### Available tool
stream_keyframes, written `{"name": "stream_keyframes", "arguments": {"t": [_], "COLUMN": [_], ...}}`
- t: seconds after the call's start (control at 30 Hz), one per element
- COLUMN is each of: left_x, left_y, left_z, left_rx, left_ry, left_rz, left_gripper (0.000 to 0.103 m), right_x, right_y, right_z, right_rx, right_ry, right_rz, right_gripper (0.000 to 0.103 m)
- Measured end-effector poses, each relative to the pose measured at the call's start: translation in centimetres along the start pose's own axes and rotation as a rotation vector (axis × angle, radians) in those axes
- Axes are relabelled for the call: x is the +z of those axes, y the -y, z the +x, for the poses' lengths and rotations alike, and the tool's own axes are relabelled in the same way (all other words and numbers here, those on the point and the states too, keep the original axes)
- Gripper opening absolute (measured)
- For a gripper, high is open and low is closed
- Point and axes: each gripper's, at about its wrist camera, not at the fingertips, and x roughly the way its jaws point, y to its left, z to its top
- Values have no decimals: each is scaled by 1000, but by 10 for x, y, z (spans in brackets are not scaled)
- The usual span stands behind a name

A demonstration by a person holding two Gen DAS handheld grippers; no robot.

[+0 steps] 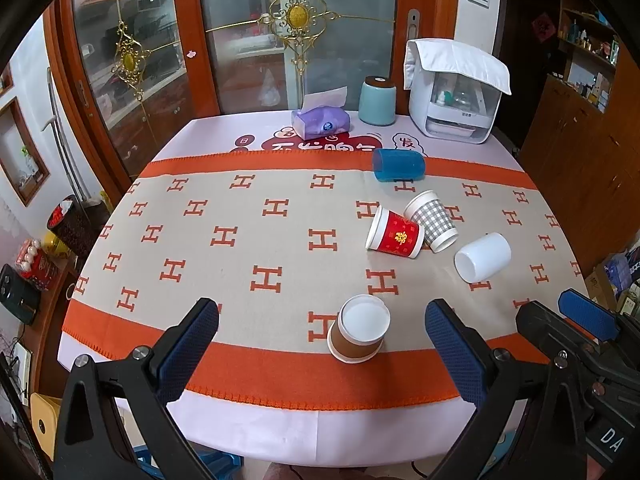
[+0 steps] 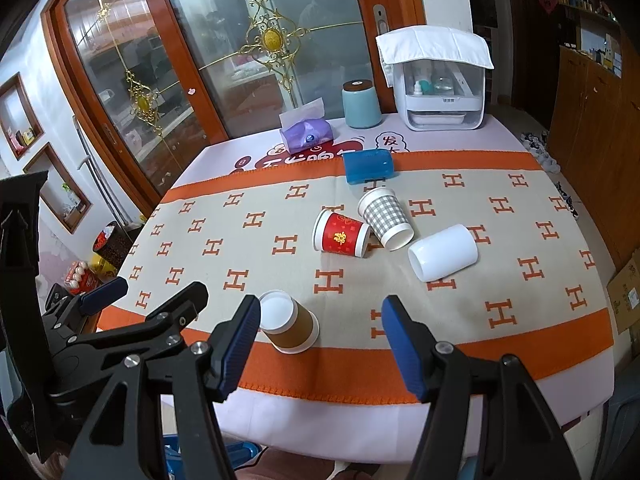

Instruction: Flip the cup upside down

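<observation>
Left view: the left gripper (image 1: 322, 334) gapes wide and empty over the near table (image 1: 280, 424) edge; the brown cup (image 1: 357, 334) stands inverted between its fingers. Right view: the right gripper (image 2: 318, 334), also wide and empty, shows shoes (image 2: 538, 146) on the floor.

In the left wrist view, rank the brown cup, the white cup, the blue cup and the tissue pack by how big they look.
1. brown paper cup, nearest the camera, which inflates it
2. Unsure: white cup, blue cup and purple tissue pack look about alike, and they lie at different distances.
</observation>
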Motion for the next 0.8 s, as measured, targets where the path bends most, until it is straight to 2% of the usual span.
{"name": "stream_keyframes", "arguments": {"t": [0.8], "left_x": [-1], "left_y": [-2], "left_z": [8], "left_rx": [-1], "left_ry": [-19], "left_rz": [1], "left_gripper": [102], "right_x": [-3], "right_y": [1], "right_z": [5], "right_rx": [4], "right_ry": [-12], "right_rz": [5], "right_gripper": [63]}}
